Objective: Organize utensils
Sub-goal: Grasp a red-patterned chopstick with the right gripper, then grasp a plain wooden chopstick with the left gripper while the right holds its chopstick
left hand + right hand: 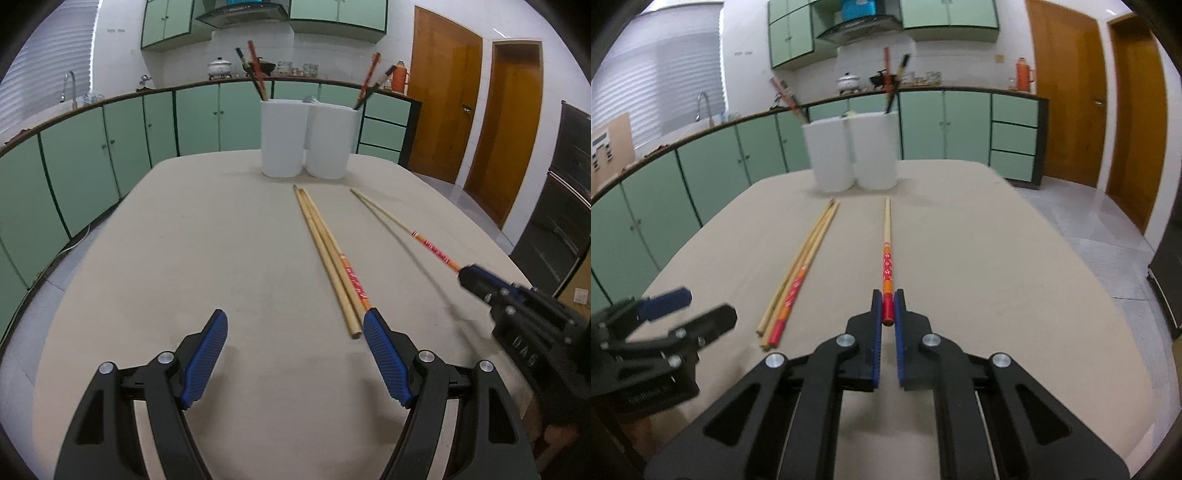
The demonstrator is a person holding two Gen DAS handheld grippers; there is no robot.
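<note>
Right gripper jaws clamp 1 chopstick by its red end; thin, stiff, light, likely slippery; left gripper jaws wide, empty.

Left view: butt end of the red-banded bamboo chopstick pair is hidden inside the motion-blurred black-and-blue right gripper; its body is cut off by the frame edge. Red end of the plain bamboo chopstick bundle disappears behind the nearer blue ribbed finger pad. Right view: the black left gripper is blurred, cropped at the edge. Contents of the two white cylindrical holders beyond the fingertips are hidden below the rims.
</note>
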